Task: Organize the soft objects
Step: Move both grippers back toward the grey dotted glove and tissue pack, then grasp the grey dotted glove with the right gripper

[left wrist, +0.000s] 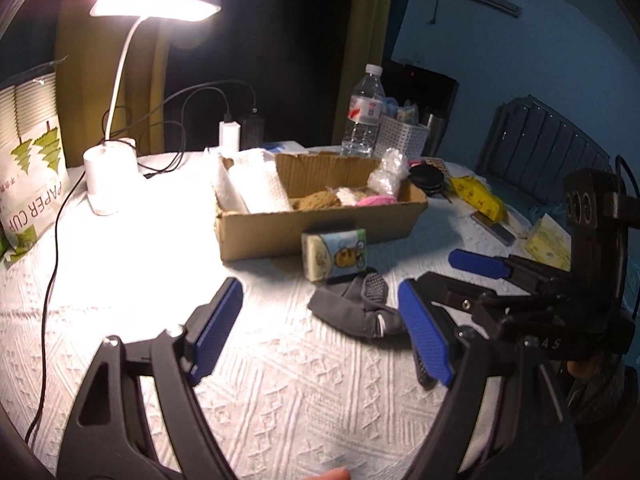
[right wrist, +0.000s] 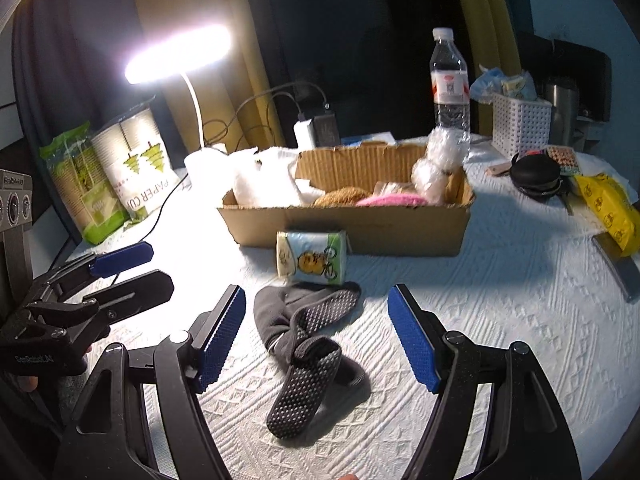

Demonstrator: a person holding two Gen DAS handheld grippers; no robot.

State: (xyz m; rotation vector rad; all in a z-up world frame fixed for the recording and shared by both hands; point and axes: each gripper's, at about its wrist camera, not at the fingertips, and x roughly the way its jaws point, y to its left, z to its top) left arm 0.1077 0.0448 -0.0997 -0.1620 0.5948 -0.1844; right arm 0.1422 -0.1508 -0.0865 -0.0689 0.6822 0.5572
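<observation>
1. Left claw [left wrist: 320, 320]: released, jaws wide, nothing between the pads, only bare white tablecloth [left wrist: 280, 400] under the gap
2. Right claw [right wrist: 316, 336]: released, jaws wide, not gripping; grey socks [right wrist: 304, 344] lie on the cloth right in the gap between its fingers
3. Socks: looks like 2, grip-dot soles showing, tangled together; exact count hard to confirm. From the left claw they sit just past its right finger
4. 1 tissue pack [right wrist: 312, 258], cartoon print, just ahead of the right claw, touching the far end of the socks
5. 1 cardboard box [right wrist: 352, 224] behind the pack, open top. Inside: white cloths, 1 brown piece, 1 pink piece, clear bags, count unclear
6. Beyond the box: 1 water bottle [right wrist: 450, 84], 1 white basket [right wrist: 520, 124]
7. Far left of both claws: 1 lit desk lamp [left wrist: 156, 2], paper cup bag [left wrist: 30, 176]
8. Right of the right claw: 1 yellow bag [right wrist: 608, 208], 1 black round case [right wrist: 536, 176]
</observation>
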